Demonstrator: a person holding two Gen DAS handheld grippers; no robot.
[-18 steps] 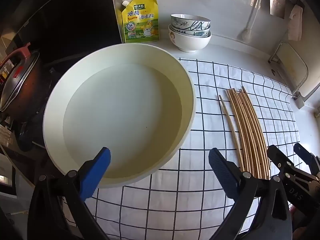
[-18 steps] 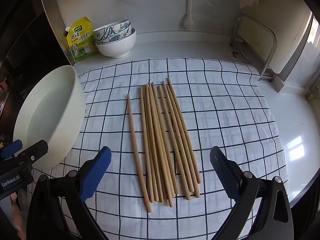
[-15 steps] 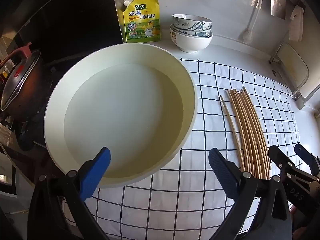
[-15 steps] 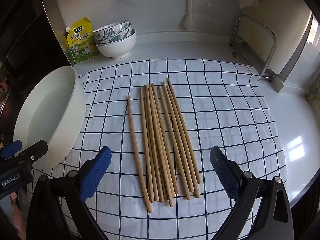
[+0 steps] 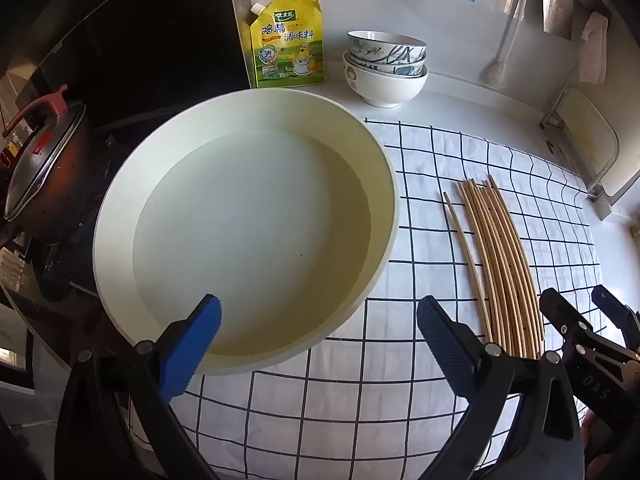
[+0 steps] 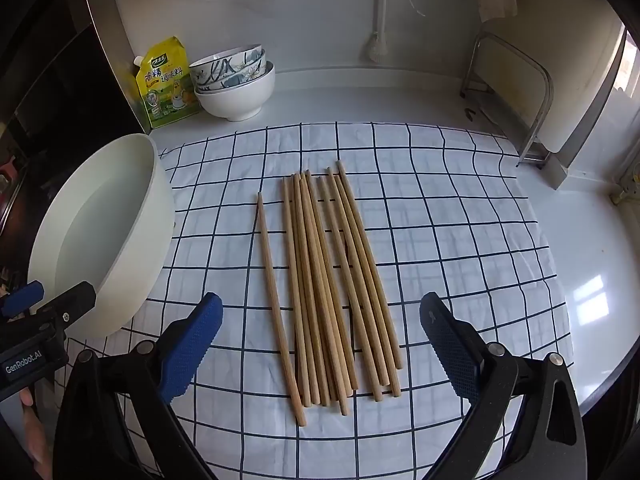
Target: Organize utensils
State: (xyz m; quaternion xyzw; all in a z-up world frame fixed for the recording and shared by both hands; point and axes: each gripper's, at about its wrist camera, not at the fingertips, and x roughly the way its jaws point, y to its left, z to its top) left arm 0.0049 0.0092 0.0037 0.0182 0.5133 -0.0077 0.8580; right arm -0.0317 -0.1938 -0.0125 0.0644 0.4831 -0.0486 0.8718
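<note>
Several wooden chopsticks (image 6: 328, 284) lie side by side on a white cloth with a blue grid (image 6: 440, 240); one lies slightly apart on the left. They also show in the left wrist view (image 5: 500, 264). My right gripper (image 6: 320, 344) is open and empty, just in front of their near ends. My left gripper (image 5: 320, 336) is open and empty over the near rim of a large cream basin (image 5: 248, 224), which holds clear water. The basin shows at the left in the right wrist view (image 6: 100, 236).
A yellow seasoning pouch (image 5: 286, 42) and stacked bowls (image 5: 384, 68) stand at the back wall. A dark pot with a lid (image 5: 40, 172) sits on the stove at left. A metal rack with a board (image 6: 520, 92) stands at the right.
The left wrist view has shifted very slightly, with the basin a touch further right. The right gripper and chopsticks have not moved.
</note>
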